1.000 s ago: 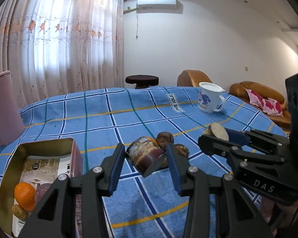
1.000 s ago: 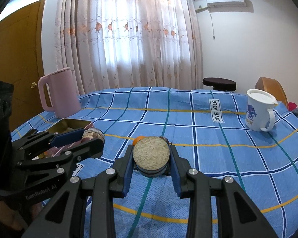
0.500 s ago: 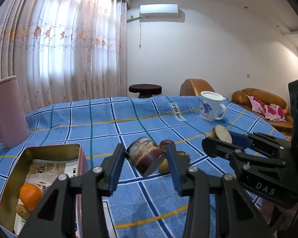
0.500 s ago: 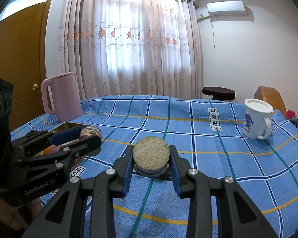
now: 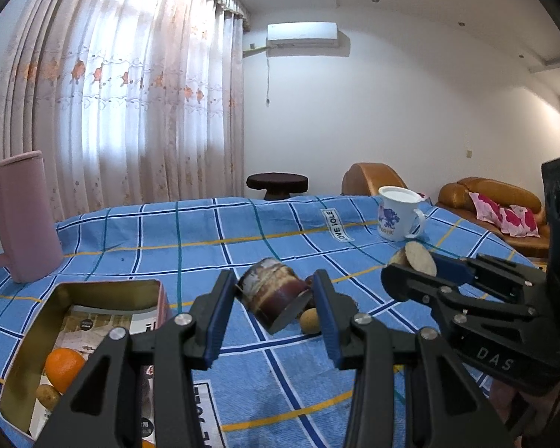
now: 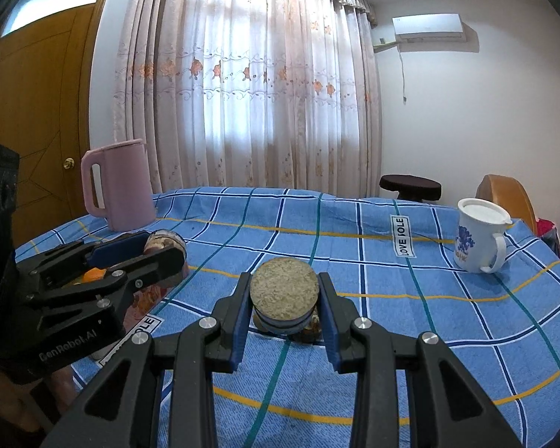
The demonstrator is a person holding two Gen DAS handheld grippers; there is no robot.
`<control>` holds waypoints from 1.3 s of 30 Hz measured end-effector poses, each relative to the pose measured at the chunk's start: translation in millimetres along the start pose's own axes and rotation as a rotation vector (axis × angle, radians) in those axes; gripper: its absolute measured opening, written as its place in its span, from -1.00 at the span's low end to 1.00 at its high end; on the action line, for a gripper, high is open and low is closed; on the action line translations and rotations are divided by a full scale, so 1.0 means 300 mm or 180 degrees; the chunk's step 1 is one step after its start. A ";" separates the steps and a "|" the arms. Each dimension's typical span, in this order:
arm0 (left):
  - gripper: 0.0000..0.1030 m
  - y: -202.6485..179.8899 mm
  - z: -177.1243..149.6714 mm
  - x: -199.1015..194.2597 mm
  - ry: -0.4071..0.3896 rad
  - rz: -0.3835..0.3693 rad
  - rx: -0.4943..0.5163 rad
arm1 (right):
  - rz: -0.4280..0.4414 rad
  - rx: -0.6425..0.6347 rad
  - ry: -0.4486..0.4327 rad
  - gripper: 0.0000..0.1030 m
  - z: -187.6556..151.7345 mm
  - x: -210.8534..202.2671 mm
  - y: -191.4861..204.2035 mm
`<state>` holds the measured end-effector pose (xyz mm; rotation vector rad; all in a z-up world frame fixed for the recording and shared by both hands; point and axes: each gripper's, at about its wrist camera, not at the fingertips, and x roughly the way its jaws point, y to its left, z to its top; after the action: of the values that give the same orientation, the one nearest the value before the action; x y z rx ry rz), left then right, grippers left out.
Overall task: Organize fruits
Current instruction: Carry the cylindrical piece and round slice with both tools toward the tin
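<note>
left gripper pinching tilted brown jar above blue checked cloth; right gripper clamping cork lid; open tin holding orange

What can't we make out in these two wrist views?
- Tin box, left wrist view: contents beyond the orange hidden by the left gripper.
- Small fruits on the cloth: mostly hidden behind the held jar.
- Right wrist view: things below the cork lid hidden by the right gripper.
</note>
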<state>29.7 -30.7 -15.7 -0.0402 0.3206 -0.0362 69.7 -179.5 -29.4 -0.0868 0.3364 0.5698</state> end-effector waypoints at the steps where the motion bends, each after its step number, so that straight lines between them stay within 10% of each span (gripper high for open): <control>1: -0.14 0.003 0.000 0.001 0.0012 -0.0012 -0.0008 | 0.0002 -0.0014 -0.0008 -0.31 0.001 -0.001 0.003; 17: -0.14 0.111 0.005 -0.053 0.0110 0.0070 -0.0154 | 0.0259 -0.0136 0.0015 -0.31 0.068 0.032 0.120; 39: -0.14 0.495 -0.047 -0.132 0.0473 0.0753 -0.0530 | 0.1036 -0.0455 0.0271 -0.31 0.126 0.219 0.472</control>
<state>-7.9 118.8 -23.2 -0.1649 0.4745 0.2231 55.7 -20.2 -14.1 -0.1967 0.3956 0.9144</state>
